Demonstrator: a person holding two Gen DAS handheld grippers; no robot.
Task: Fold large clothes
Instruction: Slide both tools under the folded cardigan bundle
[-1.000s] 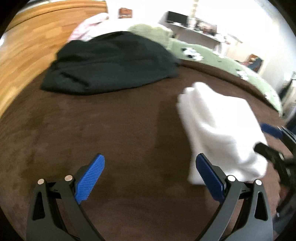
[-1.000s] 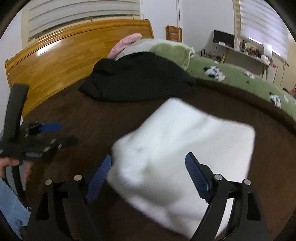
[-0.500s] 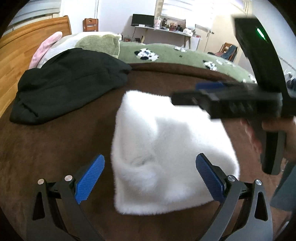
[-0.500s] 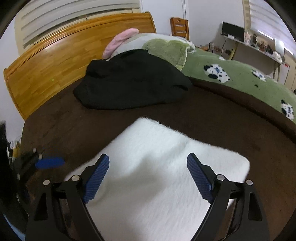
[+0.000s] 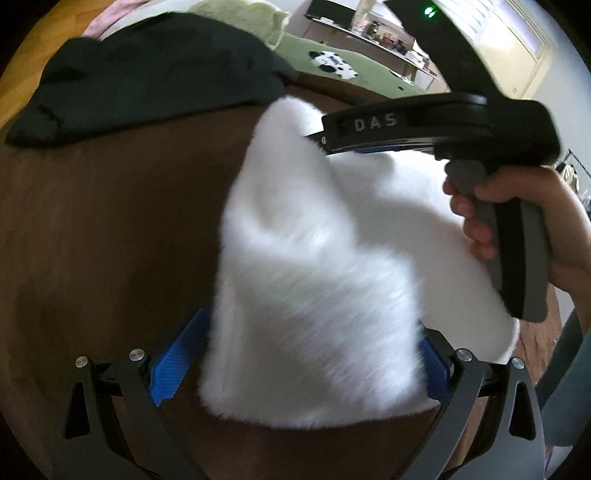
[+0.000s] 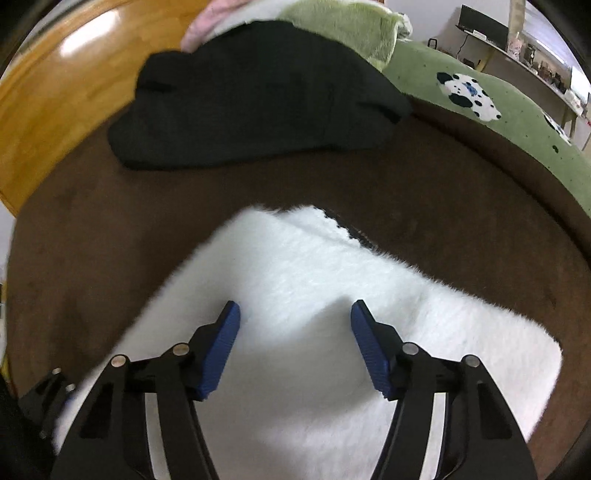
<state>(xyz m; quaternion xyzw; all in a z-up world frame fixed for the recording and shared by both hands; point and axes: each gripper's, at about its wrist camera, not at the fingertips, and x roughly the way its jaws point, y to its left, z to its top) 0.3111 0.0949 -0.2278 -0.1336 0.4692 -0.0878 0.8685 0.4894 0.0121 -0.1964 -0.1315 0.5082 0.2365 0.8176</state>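
A brown blanket (image 6: 461,206) covers the bed, with a wooden headboard (image 6: 48,99) at ten o'clock, a green spotted cover (image 6: 480,96) at two o'clock and a desk (image 5: 369,33) against the far wall. A black garment (image 6: 258,96) lies heaped at twelve o'clock, apart from the folded white fleece (image 6: 332,295) in the middle of the blanket. The right gripper (image 6: 295,325) hangs over the fleece, jaws wide, blue pads (image 6: 221,347) just above the pile. The left gripper (image 5: 295,369) stands wide too, the fleece's near corner between its fingers (image 5: 177,358); whether they touch it is unclear. A hand (image 5: 524,221) at three o'clock holds the right gripper's handle.
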